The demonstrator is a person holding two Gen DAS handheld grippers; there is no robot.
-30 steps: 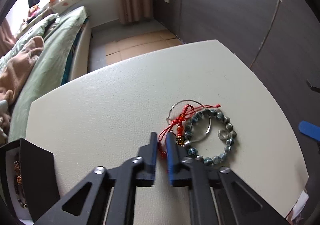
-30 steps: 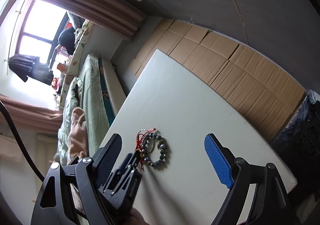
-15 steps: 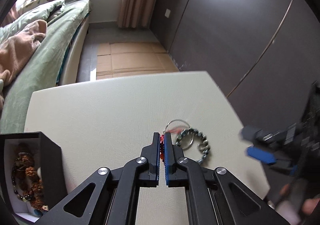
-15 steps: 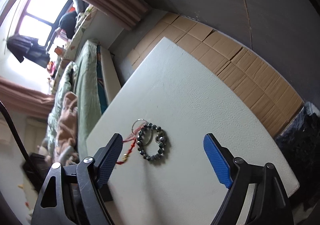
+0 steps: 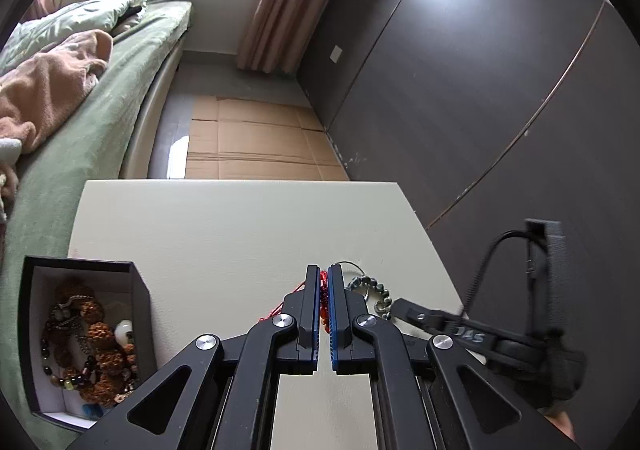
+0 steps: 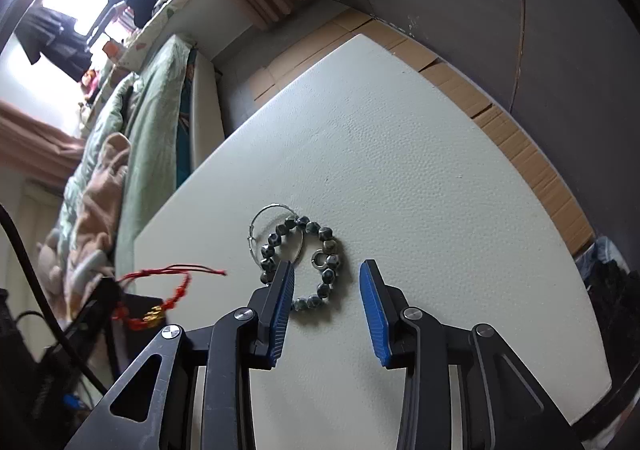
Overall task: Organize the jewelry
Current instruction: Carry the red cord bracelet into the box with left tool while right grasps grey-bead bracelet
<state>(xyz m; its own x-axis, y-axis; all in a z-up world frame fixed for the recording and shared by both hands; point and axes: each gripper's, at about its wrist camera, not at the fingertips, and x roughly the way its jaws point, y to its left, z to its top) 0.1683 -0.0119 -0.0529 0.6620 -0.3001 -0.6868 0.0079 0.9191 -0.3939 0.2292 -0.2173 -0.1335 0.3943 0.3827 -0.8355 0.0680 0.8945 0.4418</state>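
One bracelet has left the pile: at left, beside our open jewelry box (image 5: pixel 86 334), our left claw (image 5: pixel 324 290) is clamped on the red cord bracelet (image 6: pixel 160 290), lifted off the worktop (image 6: pixel 400 170). Rightward, our right claw (image 6: pixel 326 290) has just been narrowing, unclosed, around the beaded bracelet (image 6: pixel 304 262) lying over a wire hoop (image 6: pixel 264 218).

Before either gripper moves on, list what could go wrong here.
1. The right gripper, jaws just closing, straddles the beaded bracelet, which overlaps the thin wire hoop and a small ring; lifting may drag those along.
2. The left gripper pinches only part of the red string bracelet; its loose ends dangle and could snag.
3. The black box already looks crowded.
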